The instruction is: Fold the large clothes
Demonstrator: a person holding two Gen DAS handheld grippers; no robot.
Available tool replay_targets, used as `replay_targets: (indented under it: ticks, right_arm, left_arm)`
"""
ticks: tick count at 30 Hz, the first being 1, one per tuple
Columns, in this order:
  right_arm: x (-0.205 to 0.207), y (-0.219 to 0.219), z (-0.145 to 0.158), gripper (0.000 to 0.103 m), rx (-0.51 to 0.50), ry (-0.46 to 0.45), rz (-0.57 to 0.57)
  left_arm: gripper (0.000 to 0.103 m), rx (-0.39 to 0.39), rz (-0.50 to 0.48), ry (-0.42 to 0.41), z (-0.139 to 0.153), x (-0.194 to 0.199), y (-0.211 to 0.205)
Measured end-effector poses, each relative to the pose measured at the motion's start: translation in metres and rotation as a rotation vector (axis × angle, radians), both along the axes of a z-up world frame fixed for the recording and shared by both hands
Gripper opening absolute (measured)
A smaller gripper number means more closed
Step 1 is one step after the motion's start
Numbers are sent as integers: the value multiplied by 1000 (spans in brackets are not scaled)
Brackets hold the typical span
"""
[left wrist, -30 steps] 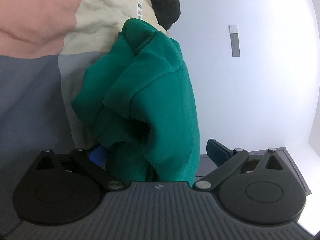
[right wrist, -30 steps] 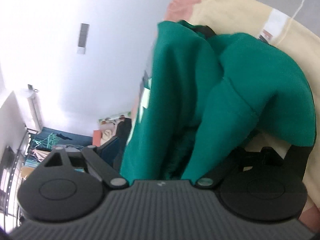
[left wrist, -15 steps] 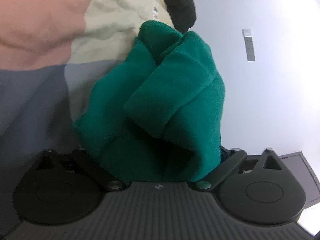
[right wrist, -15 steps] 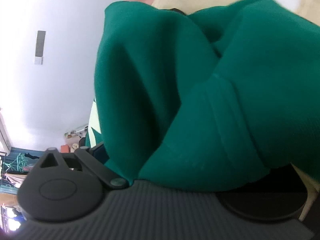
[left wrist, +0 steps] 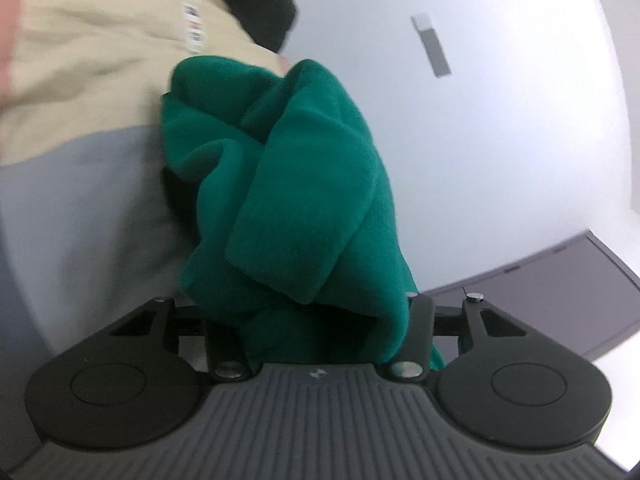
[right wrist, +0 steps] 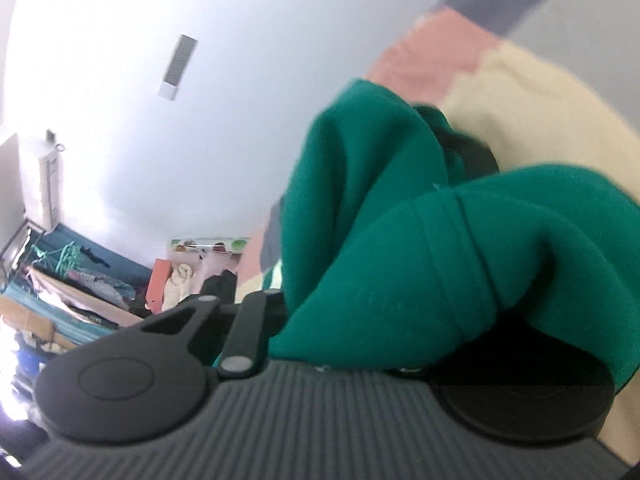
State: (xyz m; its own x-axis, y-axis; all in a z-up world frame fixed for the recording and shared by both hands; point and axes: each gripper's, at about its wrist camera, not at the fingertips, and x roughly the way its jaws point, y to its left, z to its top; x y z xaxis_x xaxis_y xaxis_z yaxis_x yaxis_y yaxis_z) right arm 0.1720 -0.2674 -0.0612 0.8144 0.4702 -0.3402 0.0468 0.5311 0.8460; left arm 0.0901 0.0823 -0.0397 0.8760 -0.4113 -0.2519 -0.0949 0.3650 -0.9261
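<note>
The green sweatshirt (left wrist: 304, 200) hangs bunched up between the two grippers, above a bed cover (left wrist: 80, 184) w/ grey, cream and pink blocks.

Left wrist view: the left gripper (left wrist: 316, 320) has its jaws closing, and the green fabric fills the gap between them. The fingers are hidden under the cloth, so I cannot see the pads; the fabric is squeezed between the two linkage arms and it seems gripped. A thick folded part w/ a hem or cuff edge sits right in front of the camera, and the rest of the garment rises up to a rounded lump near the cream block of the cover. Behind the lump there is a black garment (left wrist: 260, 4) at the top edge of the cover. To the right is a white wall w/ a small grey plate (left wrist: 434, 46), and a dark grey cabinet (left wrist: 560, 296) at the lower right.

Right wrist view: the right gripper (right wrist: 360, 332) also has jaws closing, w/ the sweatshirt (right wrist: 420, 248) between them. The cloth drapes over the right side of the gripper and covers that finger fully; only the left linkage arm shows. A stitched band runs across the fold near the camera. The fabric seems pinched, but the pads are not visible. Behind are the cream and pink blocks of the cover (right wrist: 540, 108). The picture is blurred. At the left, far off, a cluttered corner w/ boxes and clothes (right wrist: 80, 280).
</note>
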Motion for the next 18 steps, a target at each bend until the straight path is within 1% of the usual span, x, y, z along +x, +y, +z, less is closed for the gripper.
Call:
replay_targets:
  ticks: [4, 5, 6, 7, 13, 18]
  right_arm:
    - [-8, -27, 15, 24, -40, -75, -3]
    - [0, -31, 17, 24, -53, -93, -13]
    - [-3, -43, 20, 23, -65, -113, -27]
    - [-5, -57, 16, 23, -71, -123, -44]
    - [-24, -151, 15, 23, -74, -149, -205]
    - [-50, -219, 13, 23, -56, -175, -325]
  left_arm:
    - [54, 4, -66, -34, 7, 19, -27]
    - [53, 4, -90, -39, 9, 26, -37]
    - [53, 9, -116, -49, 11, 33, -48]
    - [53, 13, -137, -58, 12, 40, -60]
    - [53, 61, -310, -114, 34, 96, -155]
    - [53, 89, -418, -154, 53, 134, -224]
